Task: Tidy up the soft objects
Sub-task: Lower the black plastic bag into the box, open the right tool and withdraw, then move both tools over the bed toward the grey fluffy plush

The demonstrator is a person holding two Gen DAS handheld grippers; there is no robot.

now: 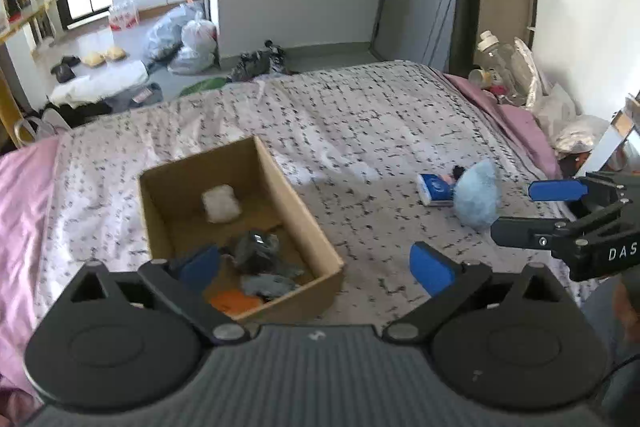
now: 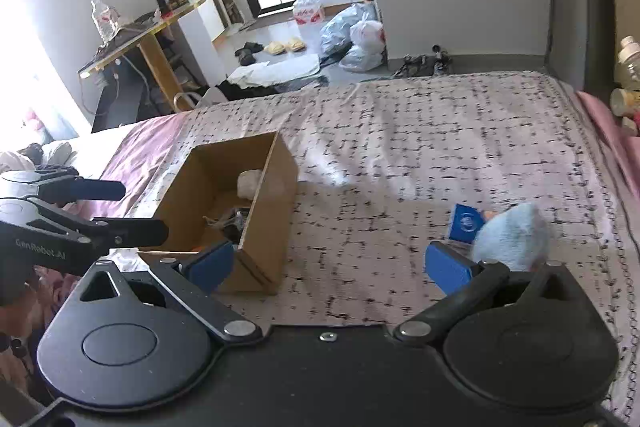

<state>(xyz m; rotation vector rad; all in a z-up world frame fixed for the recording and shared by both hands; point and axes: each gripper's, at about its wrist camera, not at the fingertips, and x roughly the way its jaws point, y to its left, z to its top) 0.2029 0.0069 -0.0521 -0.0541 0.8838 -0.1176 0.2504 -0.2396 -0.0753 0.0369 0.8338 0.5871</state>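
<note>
Right wrist view shows the blue plush (image 2: pixel 510 237) lying on the bed toward its right edge, just beyond my right tool (image 2: pixel 330 263), released and nearer it than my released left tool (image 1: pixel 316 265) over the cardboard box (image 2: pixel 276 211).

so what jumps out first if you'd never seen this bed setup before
The open cardboard box on the patterned bedspread draws the eye first, with a white pad, dark bundles and something orange lying inside. To its right, out on the cover, a fluffy light blue plush lies against a small blue packet. Both the left gripper and right gripper are open and empty.
</note>
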